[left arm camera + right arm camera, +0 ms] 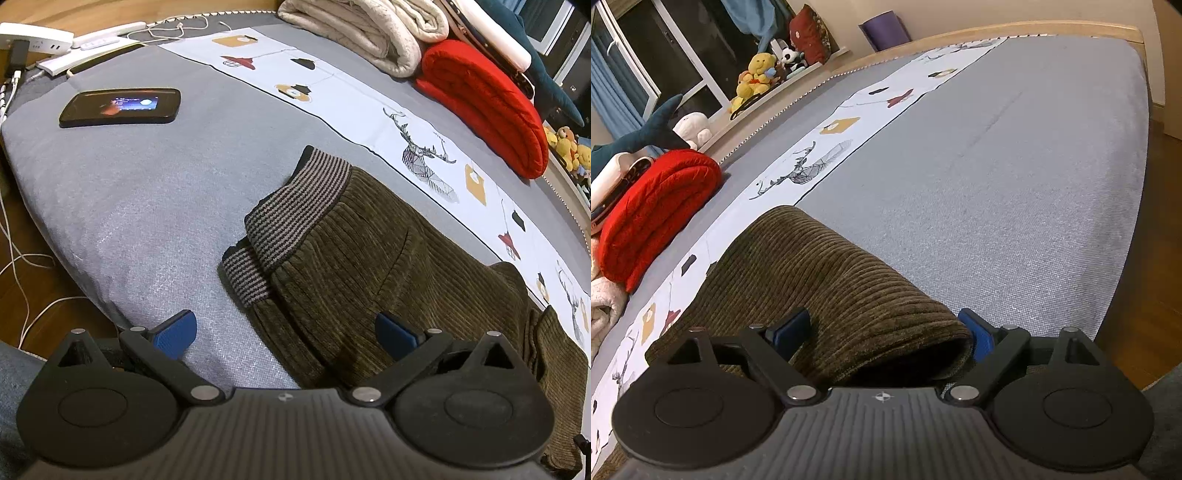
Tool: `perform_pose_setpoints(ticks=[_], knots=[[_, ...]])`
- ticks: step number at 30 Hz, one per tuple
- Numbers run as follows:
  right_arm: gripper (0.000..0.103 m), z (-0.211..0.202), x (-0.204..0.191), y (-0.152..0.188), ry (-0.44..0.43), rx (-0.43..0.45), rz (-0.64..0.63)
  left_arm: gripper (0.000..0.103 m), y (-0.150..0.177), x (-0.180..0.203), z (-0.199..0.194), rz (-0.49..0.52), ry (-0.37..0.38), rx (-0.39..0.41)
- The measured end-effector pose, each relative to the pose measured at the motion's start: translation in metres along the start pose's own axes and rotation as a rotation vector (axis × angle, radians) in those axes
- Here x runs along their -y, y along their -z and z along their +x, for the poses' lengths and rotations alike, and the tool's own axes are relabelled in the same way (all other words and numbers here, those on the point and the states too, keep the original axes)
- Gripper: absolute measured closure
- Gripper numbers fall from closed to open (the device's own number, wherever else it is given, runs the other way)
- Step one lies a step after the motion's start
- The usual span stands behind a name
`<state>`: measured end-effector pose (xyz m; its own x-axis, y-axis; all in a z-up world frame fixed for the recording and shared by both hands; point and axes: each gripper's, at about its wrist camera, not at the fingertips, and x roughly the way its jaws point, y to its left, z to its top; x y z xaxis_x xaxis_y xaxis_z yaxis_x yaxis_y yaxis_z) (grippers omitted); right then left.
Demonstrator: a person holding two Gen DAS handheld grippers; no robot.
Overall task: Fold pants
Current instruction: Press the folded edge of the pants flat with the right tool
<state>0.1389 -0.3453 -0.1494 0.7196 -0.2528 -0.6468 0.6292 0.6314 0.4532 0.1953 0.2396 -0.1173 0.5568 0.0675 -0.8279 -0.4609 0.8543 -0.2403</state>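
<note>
Olive-brown corduroy pants point(369, 258) lie on the grey bed point(147, 203), their striped waistband point(295, 206) pointing up the frame. My left gripper point(286, 334) hovers open over the near edge of the pants; its right pad is above the fabric and its left pad above bare sheet. In the right wrist view a rounded fold of the pants point(820, 266) bulges up between the fingers of my right gripper point(884, 332). The jaws stand wide on either side of the fold and do not squeeze it.
A black phone point(120, 107) lies on the bed at far left, near a white power strip point(33, 38) and cables. A rolled red blanket point(484, 103) and a cream blanket point(369, 29) sit behind the pants. Stuffed toys point(757, 77) line the ledge. Bare grey sheet point(997, 184) stretches right.
</note>
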Motion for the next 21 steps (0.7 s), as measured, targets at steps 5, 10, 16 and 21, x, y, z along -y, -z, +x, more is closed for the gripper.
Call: perform_pose_setpoints(ticks=[5,10,16,21], knots=[[0.014,-0.002,0.004,-0.003,-0.018,-0.008,0.023,0.000,-0.001,0.000,0.001,-0.014,-0.001,-0.003],[0.015,-0.006,0.012,-0.006,-0.038,-0.015,0.033,0.000,-0.003,0.005,0.001,-0.008,0.003,0.001],[0.013,-0.007,0.021,-0.010,-0.036,-0.017,0.038,0.000,-0.001,0.010,0.001,0.003,0.005,-0.004],[0.013,0.001,0.038,-0.014,-0.221,-0.119,0.220,0.000,-0.001,0.011,0.004,0.004,-0.004,-0.008]])
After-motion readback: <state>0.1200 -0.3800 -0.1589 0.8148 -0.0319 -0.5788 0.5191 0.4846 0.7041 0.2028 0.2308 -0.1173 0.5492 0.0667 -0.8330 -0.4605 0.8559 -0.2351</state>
